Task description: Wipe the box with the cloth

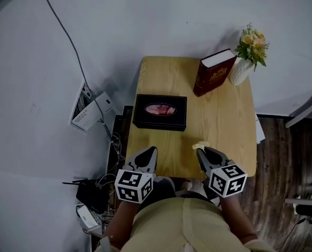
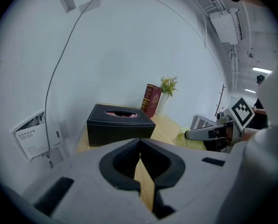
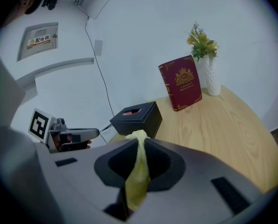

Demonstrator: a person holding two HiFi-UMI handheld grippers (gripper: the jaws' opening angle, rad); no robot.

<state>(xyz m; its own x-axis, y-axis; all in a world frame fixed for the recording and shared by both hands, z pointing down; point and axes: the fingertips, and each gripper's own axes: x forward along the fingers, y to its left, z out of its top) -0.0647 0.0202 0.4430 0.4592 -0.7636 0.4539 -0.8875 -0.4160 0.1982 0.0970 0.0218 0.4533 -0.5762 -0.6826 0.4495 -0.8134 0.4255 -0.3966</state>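
Head view, right tool (image 1: 202, 151) hides most cloth (image 1: 200, 145)

Counter (image 1: 224, 135): light wood, against pale wall | Book (image 1: 214, 73): dark red, gilt cover, upright at far right corner | Vase (image 1: 240, 71): white, just beside book, holds yellow flowers (image 1: 253, 43) | Cable (image 1: 66, 35): dark, runs down wall | Wall box (image 1: 90, 109): white, left of counter | Floor (image 1: 287, 161): dark planks, right side

Dim, even light; fisheye-warped edges
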